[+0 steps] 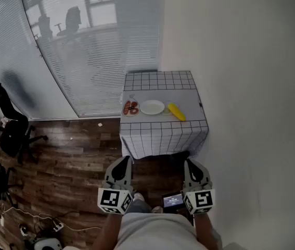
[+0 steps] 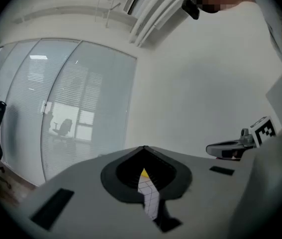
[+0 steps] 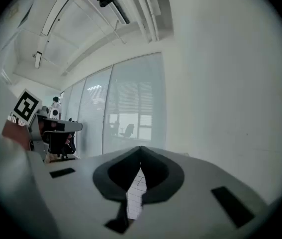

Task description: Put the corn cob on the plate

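Left tongs [image 1: 122, 161]: shut tight with nothing in them, held flat, far back from the plate [image 1: 152, 107], because I have not walked up to it yet
Right tongs [image 1: 191, 164]: shut tight and empty too, just as far back from the plate
Plate: white and bare, so there is room on it for the corn
Corn cob [image 1: 176, 111]: yellow, lying flat and slanted just right of the plate; it looks a little apart from the plate, but from here it is too small to be sure
Red dish [image 1: 130, 108]: a small dish just left of the plate, with something red in it that I cannot make out
Table [image 1: 160, 80]: under the plate, with a cloth of little squares hanging down its sides
Which tongs to use: I think the right 1, since the corn is on the right side of the plate
What I think I need to do: step close, open the right tongs wide, pinch the corn in its middle, lift it over the rim
Watch out: the corn is round, so it could roll away from the plate
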`<state>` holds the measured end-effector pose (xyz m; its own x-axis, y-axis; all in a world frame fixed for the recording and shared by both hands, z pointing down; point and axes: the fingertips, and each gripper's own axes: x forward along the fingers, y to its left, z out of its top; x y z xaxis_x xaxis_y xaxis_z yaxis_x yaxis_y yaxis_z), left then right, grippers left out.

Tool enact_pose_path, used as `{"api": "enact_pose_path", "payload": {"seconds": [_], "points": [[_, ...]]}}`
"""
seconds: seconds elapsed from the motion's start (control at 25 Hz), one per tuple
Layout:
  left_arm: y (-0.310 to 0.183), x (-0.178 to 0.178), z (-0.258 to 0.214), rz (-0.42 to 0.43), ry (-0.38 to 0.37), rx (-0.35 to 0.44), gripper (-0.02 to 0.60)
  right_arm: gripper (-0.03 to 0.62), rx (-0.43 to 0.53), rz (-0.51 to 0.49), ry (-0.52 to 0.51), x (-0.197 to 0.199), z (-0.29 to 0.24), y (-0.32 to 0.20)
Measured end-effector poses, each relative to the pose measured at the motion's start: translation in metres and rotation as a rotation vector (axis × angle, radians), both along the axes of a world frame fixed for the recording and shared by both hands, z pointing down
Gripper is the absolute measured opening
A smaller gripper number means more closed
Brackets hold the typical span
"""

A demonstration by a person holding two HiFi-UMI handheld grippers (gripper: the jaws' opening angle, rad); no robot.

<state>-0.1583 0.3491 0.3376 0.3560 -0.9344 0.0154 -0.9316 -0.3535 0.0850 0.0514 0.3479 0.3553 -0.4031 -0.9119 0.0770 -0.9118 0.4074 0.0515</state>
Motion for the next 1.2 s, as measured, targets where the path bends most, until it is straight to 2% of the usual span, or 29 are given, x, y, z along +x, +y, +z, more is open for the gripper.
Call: {"api": "enact_pose_path", "payload": {"seconds": [0.24, 0.36, 0.72, 1.0, 1.2], "points": [[-0.007, 0.005, 0.008, -0.004, -0.084, -0.014, 0.008, 0.006, -0.007, -0.005, 0.061, 0.008, 0.002, -0.007], [-0.005, 0.007, 0.012, 0.008, -0.107, -0.008, 0.008, 0.006, -0.013, 0.001, 0.048, 0.012, 0.002, -0.008], [-0.005, 0.012, 0.010, 0.030, -0.091, 0.003, 0.008, 0.008, -0.032, -0.015, 0.041, 0.011, 0.010, -0.010], [-0.009, 0.013, 0.011, 0.023, -0.094, 0.000, 0.008, 0.008, -0.056, 0.005, 0.027, 0.033, 0.016, -0.019], [-0.016, 0.016, 0.015, 0.022, -0.099, -0.014, 0.008, 0.008, -0.062, 0.001, 0.026, 0.033, 0.019, -0.025]]}}
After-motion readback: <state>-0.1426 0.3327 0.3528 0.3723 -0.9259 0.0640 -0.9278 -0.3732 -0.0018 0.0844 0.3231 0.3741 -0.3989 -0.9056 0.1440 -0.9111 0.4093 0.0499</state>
